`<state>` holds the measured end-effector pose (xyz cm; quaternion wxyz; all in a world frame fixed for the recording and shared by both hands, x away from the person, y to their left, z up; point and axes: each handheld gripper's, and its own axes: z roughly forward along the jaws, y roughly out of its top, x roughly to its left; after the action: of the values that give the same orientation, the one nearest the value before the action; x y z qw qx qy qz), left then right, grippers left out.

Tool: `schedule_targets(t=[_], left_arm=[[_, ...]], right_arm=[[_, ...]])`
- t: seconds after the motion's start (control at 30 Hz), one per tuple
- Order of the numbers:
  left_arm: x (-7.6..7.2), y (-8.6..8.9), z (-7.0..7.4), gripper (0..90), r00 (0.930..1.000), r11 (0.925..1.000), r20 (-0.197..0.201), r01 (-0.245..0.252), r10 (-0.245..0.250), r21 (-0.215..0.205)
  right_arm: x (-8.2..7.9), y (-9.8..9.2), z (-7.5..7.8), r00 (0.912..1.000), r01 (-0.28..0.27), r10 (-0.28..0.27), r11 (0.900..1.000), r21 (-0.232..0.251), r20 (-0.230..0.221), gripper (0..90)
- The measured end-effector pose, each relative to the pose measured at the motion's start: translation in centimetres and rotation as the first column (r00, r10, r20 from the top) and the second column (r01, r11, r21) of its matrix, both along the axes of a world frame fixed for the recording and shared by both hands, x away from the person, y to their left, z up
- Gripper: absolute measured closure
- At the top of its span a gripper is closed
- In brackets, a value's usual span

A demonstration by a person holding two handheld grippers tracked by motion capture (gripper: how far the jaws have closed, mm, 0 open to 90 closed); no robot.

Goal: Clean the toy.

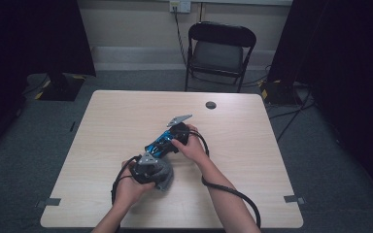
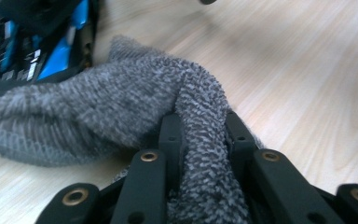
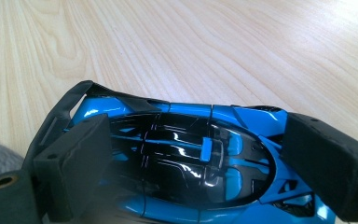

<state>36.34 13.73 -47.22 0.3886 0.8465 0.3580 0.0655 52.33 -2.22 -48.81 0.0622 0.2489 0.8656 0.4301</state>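
Observation:
A blue and black toy car (image 3: 182,158) lies on the wooden table (image 1: 126,111). My right gripper (image 3: 200,144) straddles it, one black jaw pressed against each side. From above, the car (image 1: 159,143) sits mid-table under the right gripper (image 1: 171,138). My left gripper (image 2: 200,123) is shut on a fold of a grey fuzzy cloth (image 2: 112,102), which spreads out on the table just beside the car (image 2: 37,42). In the high view, the left gripper (image 1: 151,164) and the cloth (image 1: 166,178) are at the car's near end.
A small dark round disc (image 1: 211,105) lies near the table's far edge. A black folding chair (image 1: 221,48) stands behind the table. Cables (image 1: 291,111) run over the floor at right. Tape marks (image 1: 52,201) sit at the near corners.

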Motion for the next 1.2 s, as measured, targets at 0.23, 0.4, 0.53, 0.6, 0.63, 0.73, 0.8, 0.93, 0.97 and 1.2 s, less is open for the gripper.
schedule_targets(t=[0.23,0.4,0.53,0.6,0.63,0.73,0.8,0.93,0.97,1.2], left_arm=[[-0.3,-0.6,0.6,73.7,0.9986,0.9982,-0.003,0.052,-0.052,-0.029],[-0.3,-0.1,1.6,73.5,0.9981,0.9975,0.024,0.058,-0.057,-0.041],[-0.3,0.6,2.6,73.4,0.9980,0.9976,0.041,0.050,-0.048,-0.047],[-0.3,1.0,3.1,73.4,0.9978,0.9976,0.052,0.044,-0.041,-0.054],[-0.3,1.3,3.4,73.4,0.9976,0.9977,0.057,0.042,-0.039,-0.053],[-0.1,2.2,4.0,73.4,0.9977,0.9967,0.067,0.019,-0.014,-0.078],[0.0,2.9,4.4,73.3,0.9973,0.9959,0.074,0.004,0.003,-0.090],[0.3,4.4,4.7,73.2,0.9955,0.9929,0.084,-0.034,0.044,-0.114],[0.4,4.7,4.8,73.1,0.9948,0.9923,0.087,-0.042,0.052,-0.117],[0.9,6.7,5.1,73.4,0.9908,0.9853,0.088,-0.089,0.103,-0.146]], right_arm=[[0.0,0.0,0.0,1.0000,0.001,-0.001,1.000,0.001,0.002,7.9],[0.0,0.0,0.0,1.0000,0.001,-0.001,1.000,0.002,0.002,7.9],[0.0,0.0,0.0,1.0000,0.000,0.000,1.000,0.002,0.003,7.9],[0.0,0.0,0.0,1.0000,0.000,0.000,1.000,0.003,0.003,7.9],[0.0,0.0,0.0,1.0000,0.000,0.000,1.000,0.003,0.003,7.9],[0.0,0.0,0.0,1.0000,0.000,0.000,1.000,0.002,0.003,7.9],[0.0,0.0,0.0,1.0000,0.000,0.000,1.000,0.003,0.003,7.9],[0.0,0.0,-0.1,1.0000,0.001,-0.001,1.000,0.005,0.003,7.9],[0.0,0.0,0.0,1.0000,0.000,0.000,1.000,0.004,0.003,7.9],[0.0,0.0,0.0,1.0000,0.002,-0.002,1.000,0.003,0.000,7.9]])
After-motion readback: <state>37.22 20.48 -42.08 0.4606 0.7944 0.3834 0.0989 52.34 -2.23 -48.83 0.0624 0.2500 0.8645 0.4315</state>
